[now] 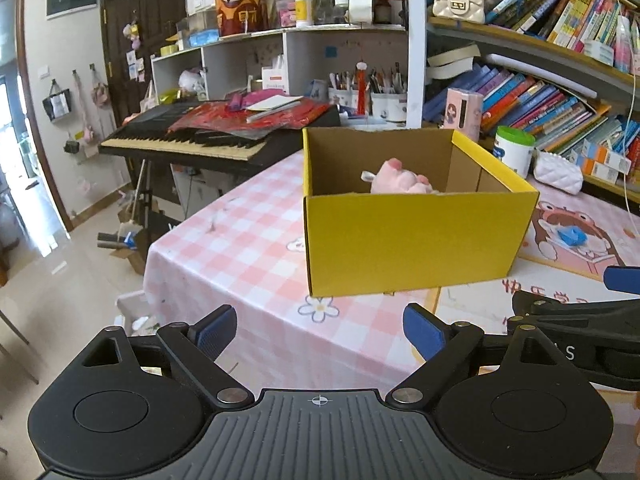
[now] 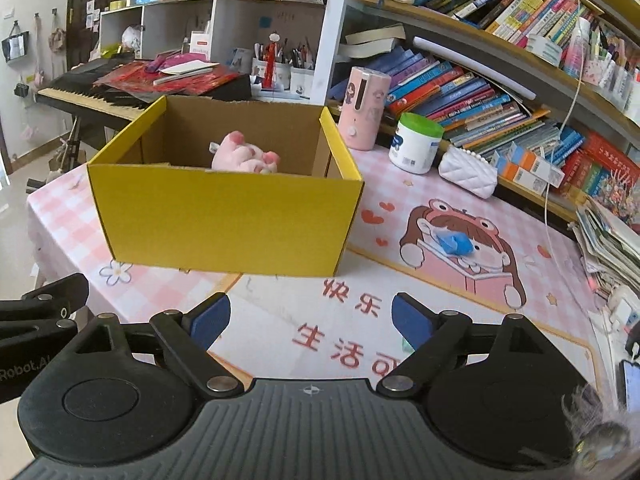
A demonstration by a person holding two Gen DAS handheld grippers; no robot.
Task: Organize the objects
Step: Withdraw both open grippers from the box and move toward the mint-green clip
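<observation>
Fingers: I am holding both pairs spread wide with nothing between them; the left gripper [image 1: 320, 330] and the right gripper [image 2: 310, 320] are hovering side by side above the near edge of the desk [image 1: 224, 240].
Box: the yellow box [image 2: 224, 216] is sitting open-topped on the desk, ahead of both grippers and well apart from their fingers.
Already inside: a pink plush toy [image 2: 246, 158] is lying in the box, its top showing over the front wall.
Still out: a small blue object [image 2: 456, 243] is lying on the cartoon mat [image 2: 440, 320], to the right of the box, nearer my right gripper; I am judging it to be the next pick.
Risk, grasp: the blue object is looking low and flat, so fingers coming in shallow could be pushing it along the mat instead of closing on it.
Risk, box: the box is looking light, so a gripper brushing its wall could be shoving it across the desk.
</observation>
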